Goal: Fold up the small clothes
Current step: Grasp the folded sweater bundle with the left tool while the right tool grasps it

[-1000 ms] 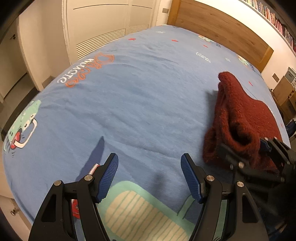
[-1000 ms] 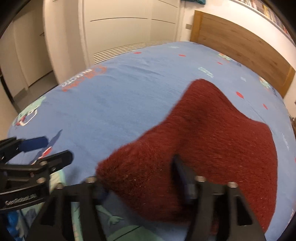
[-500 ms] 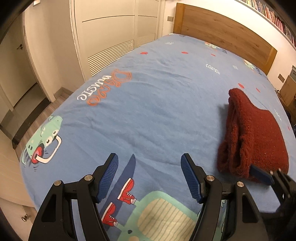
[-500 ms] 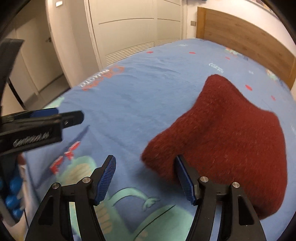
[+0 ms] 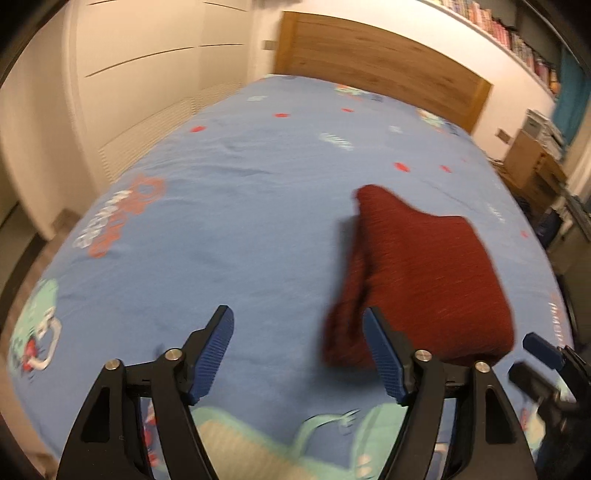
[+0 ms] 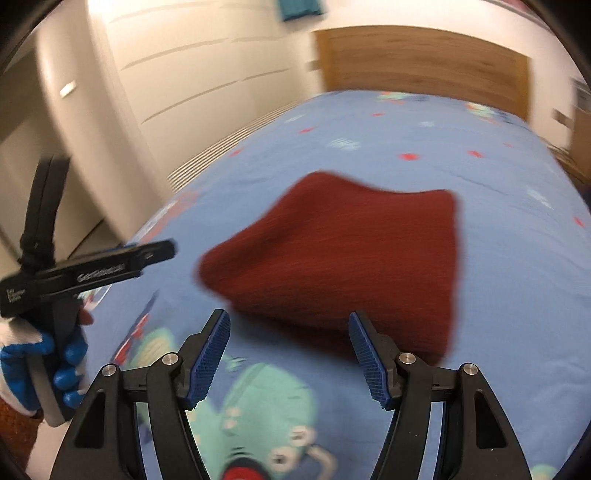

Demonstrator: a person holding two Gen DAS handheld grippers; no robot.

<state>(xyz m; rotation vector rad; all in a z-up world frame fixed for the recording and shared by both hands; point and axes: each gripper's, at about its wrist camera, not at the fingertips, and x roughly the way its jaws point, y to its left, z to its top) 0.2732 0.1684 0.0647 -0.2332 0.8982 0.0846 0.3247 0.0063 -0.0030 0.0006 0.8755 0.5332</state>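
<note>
A dark red knitted garment (image 5: 424,273) lies folded on the blue cartoon-print bedspread (image 5: 240,229). My left gripper (image 5: 297,317) hovers above the bed just left of it; its jaws are opening and nothing is between them. The right gripper's blue fingertip (image 5: 543,349) shows at the right edge of the left wrist view. My right gripper (image 6: 288,319) is open and empty, held back from the near edge of the red garment (image 6: 351,258). In the right wrist view a gloved hand (image 6: 55,369) holds the left gripper (image 6: 92,273) at the far left.
A wooden headboard (image 5: 388,70) closes the far end of the bed. White wardrobe doors (image 5: 140,85) run along the left side. Cardboard boxes (image 5: 528,162) and a book shelf (image 5: 509,33) stand at the right. The bed's near edge lies under both grippers.
The right gripper let go of the red garment and drew back from it. Both grippers rose and pulled away, and the garment now lies folded on the bed.
</note>
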